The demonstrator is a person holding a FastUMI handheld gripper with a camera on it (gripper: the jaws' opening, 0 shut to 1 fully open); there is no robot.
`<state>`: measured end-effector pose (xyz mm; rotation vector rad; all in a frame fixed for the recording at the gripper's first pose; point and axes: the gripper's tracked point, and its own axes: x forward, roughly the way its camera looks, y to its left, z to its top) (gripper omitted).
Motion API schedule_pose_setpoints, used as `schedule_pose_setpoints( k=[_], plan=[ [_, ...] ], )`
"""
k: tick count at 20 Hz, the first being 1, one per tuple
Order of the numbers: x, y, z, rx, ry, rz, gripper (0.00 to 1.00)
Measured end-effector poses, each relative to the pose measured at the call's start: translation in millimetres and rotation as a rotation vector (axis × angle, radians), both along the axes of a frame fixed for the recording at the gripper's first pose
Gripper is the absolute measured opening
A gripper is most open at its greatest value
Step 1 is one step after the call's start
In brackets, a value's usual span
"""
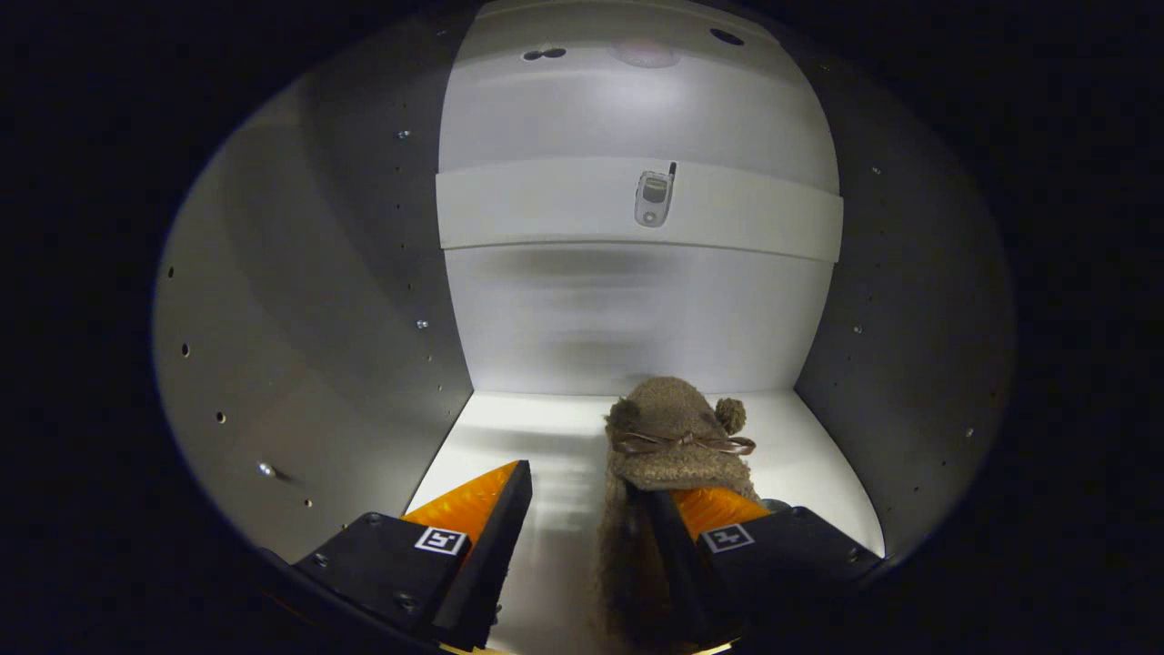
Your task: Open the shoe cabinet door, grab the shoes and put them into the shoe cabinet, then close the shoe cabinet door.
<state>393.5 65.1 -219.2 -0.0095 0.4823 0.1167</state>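
I am looking into the white shoe cabinet [582,318]. A brown fuzzy slipper [673,428] with small ears and a thin bow lies on the cabinet floor [509,428], toe toward the back wall. My gripper [582,482] is open inside the cabinet. Its right finger sits at the slipper's opening, touching its fuzzy edge, while its left finger stands apart from the slipper with bare floor between them. The slipper's heel end runs down beside the right finger and is partly hidden by it.
A white shelf [546,205] crosses the cabinet above, with a small flip-phone-like object [654,197] on its front. Grey side walls [318,318] with rows of peg holes close in left and right. The floor left of the slipper is bare.
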Motion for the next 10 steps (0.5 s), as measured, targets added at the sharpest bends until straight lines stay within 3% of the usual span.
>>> schedule_pose_setpoints(
  k=[5,10],
  plan=[
    [-25.9,-7.8,17.0,0.041,-0.037,-0.023,0.95],
    [-68.5,-24.7,56.3,0.08,-0.103,-0.056,0.98]
  ],
)
